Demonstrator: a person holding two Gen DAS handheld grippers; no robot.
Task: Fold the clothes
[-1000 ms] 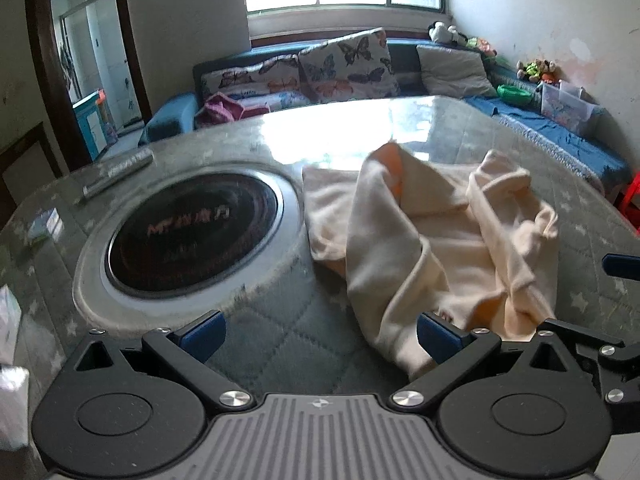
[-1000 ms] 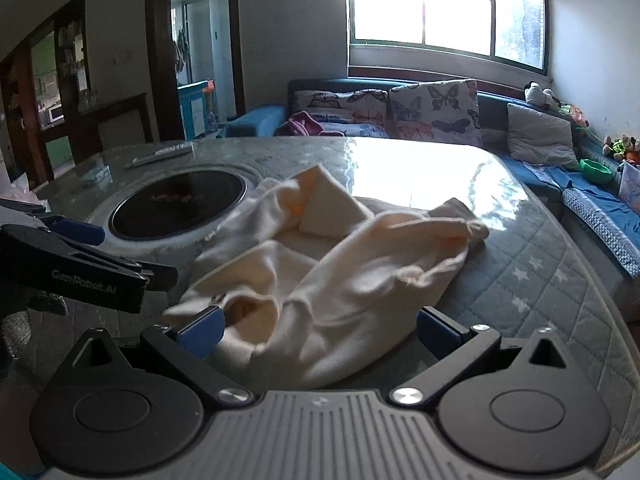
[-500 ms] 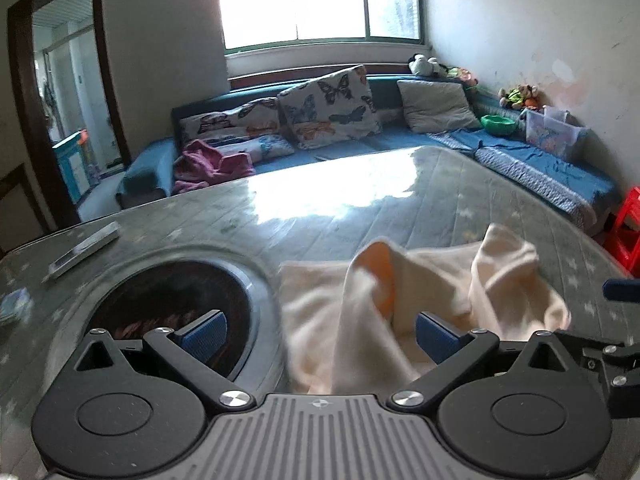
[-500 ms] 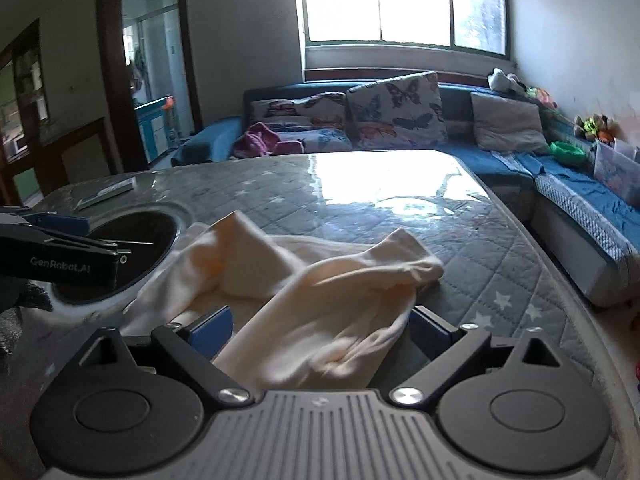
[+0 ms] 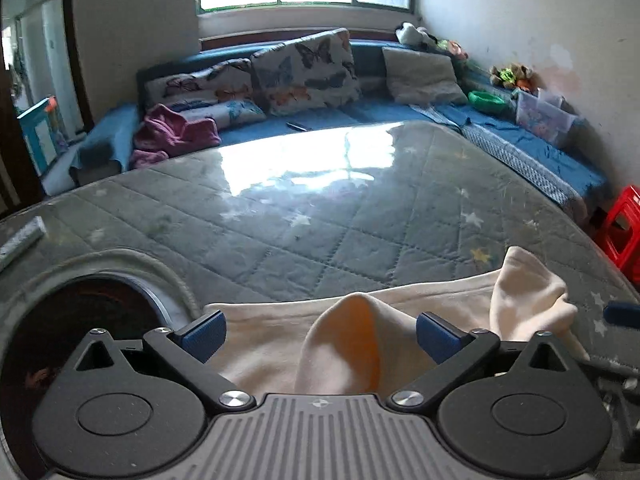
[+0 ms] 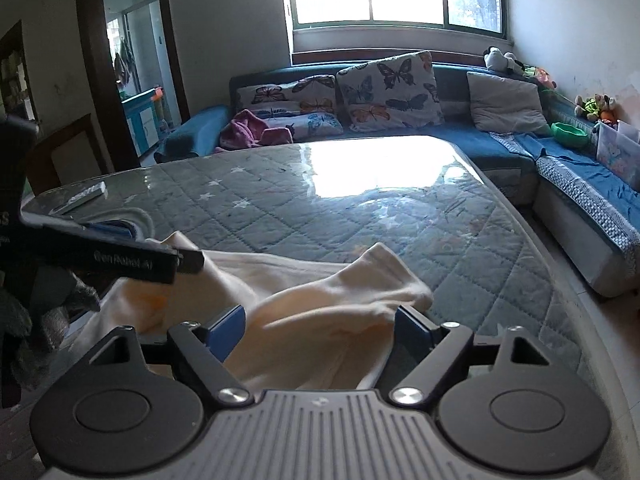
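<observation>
A cream garment [image 5: 528, 296] lies crumpled on the grey quilted table [image 5: 360, 216], near its front edge. My left gripper [image 5: 320, 336] is open and low over the garment. A raised fold sits between its blue pads [image 5: 202, 336]. In the right wrist view the garment [image 6: 360, 280] bunches between the fingers of my right gripper [image 6: 320, 328], which is still open, with a narrower gap. The left gripper's black finger [image 6: 120, 264] crosses over the garment's left part. The cloth under both gripper bodies is hidden.
A round black cooktop [image 5: 80, 312] is set into the table at the left. A grey bar [image 6: 84, 196] lies beyond it. A blue sofa with butterfly cushions [image 6: 388, 88] runs behind and to the right of the table. A red stool [image 5: 624, 224] stands off the right edge.
Both grippers have come down low onto the garment's near side, so the cloth has sunk to the bottom of each view. The right gripper's fingers have drawn closer together.
</observation>
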